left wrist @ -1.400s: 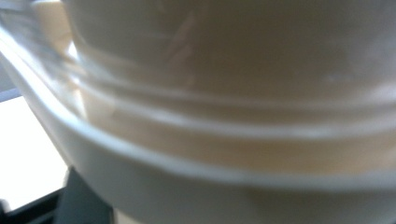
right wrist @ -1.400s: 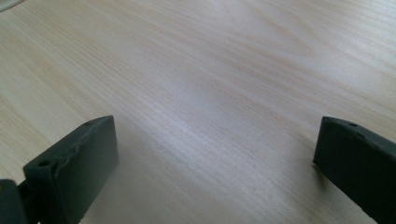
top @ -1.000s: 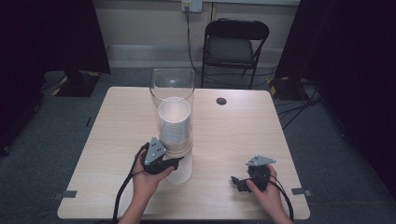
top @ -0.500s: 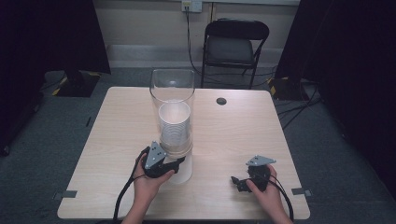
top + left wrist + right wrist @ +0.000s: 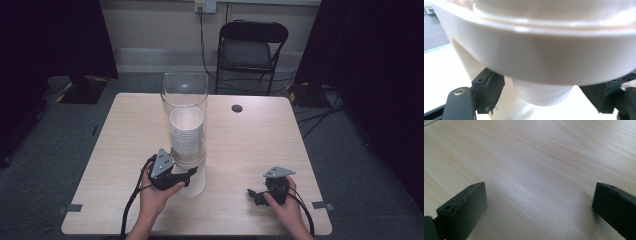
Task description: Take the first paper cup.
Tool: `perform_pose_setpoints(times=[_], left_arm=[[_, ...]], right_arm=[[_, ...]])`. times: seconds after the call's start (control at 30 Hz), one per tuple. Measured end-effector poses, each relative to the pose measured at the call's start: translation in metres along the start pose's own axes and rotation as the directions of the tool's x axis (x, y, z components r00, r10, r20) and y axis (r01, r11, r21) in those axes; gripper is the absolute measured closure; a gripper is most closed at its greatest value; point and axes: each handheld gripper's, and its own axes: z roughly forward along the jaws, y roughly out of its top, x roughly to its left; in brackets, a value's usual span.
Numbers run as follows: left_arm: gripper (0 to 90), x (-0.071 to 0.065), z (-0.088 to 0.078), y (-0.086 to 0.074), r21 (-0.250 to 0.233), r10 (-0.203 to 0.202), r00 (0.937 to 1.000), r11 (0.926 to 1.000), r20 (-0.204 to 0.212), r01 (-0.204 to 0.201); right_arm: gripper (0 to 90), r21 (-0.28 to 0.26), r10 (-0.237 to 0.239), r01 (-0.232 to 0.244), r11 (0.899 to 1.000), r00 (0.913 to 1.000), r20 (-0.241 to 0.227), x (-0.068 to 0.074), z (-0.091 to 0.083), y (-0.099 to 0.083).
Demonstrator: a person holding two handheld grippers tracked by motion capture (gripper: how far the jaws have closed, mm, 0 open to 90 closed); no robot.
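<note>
A: Status of the left tongs (image 5: pixel 192 174)?

B: They are at the foot of the white cup (image 5: pixel 196 184), near the front edge of the surface (image 5: pixel 115 145), left of centre. In the left gripper view the jaws stand either side of the cup (image 5: pixel 541 57) below its rim. Whether the pads press the wall cannot be told, so neither can a firm grip.

A: And the right tongs (image 5: pixel 251 193)?

B: Jaws wide apart, holding nothing, low over bare wood near the front right corner.

A: What stands behind the cup?

B: A tall clear cylinder (image 5: pixel 185 117) with a stack of white cups (image 5: pixel 187 135) inside. The cylinder is just behind the front cup; contact between them cannot be confirmed.

A: Hazards?

B: Three, by my judgement. First: the cup is thin and would likely buckle under a hard squeeze. Second: a careless lift or sideways pull could knock the cylinder, which is tall and narrow and may tip. Third: the right tongs are well apart from the cylinder, so nothing steadies it.

A: Count?

B: One cylinder, one stack (its cups too fine to count), one cup in front, two tongs, one dark round spot (image 5: pixel 236 108) near the far edge, one chair (image 5: pixel 252 50) beyond the surface.
</note>
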Motion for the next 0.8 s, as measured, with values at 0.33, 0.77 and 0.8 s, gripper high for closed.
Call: perform_pose_setpoints(times=[0.33,0.77,0.8], left_arm=[[23.0,-0.002,0.005,0.011,-0.019,0.005,1.0,0.9998,-0.006,-0.005],[33.0,-0.002,0.01,0.002,0.02,0.023,0.9995,0.9995,-0.021,-0.023],[35.0,-0.002,0.01,0.002,0.02,0.023,0.9995,0.9995,-0.021,-0.023]], right_arm=[[0.0,0.0,0.001,-0.001,1.0,1.0,-0.002,0.0,0.0,0.0],[0.0,0.0,0.0,0.0,1.0,1.0,0.0,0.0,0.0,0.0],[0.0,0.0,0.0,0.0,1.0,1.0,0.0,0.0,0.0,0.0]])
